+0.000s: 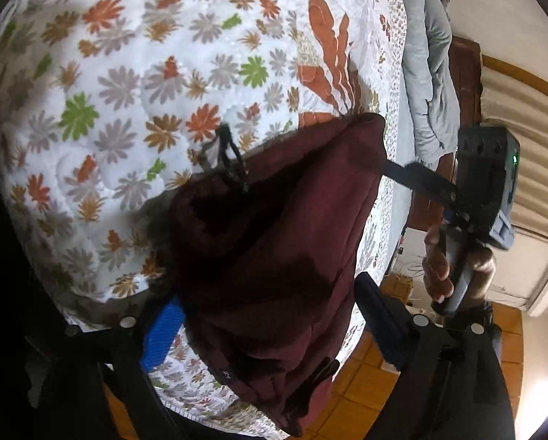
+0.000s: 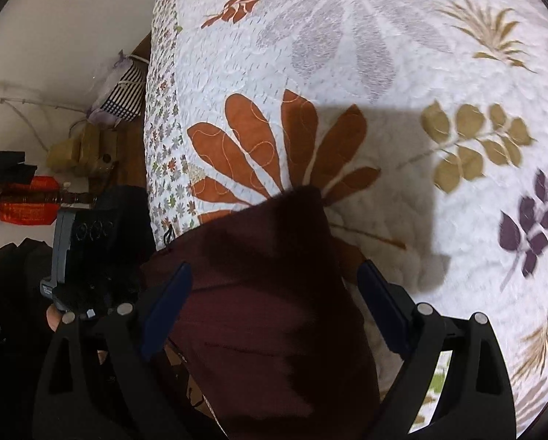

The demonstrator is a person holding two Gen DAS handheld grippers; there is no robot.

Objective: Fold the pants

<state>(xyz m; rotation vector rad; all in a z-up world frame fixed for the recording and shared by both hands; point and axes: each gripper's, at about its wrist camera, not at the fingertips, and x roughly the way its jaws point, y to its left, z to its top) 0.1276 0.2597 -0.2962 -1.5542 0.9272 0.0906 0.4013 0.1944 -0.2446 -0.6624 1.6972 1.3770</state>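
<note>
While the maroon pants lie bunched at the bed's near edge, the left-wrist view has the left gripper wide, cloth between the fingers, no pinch visible; drawstring loose on the quilt. Risk: closing catches one layer only. Right-wrist view: right gripper wide over the folded end. Risk: a shallow bite could let the overhanging cloth slide floorward.

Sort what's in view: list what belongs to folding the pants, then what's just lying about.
For the job:
pants
left tongs
right tongs
quilt

Lying about:
grey cloth
checked bundle
red bag
</note>
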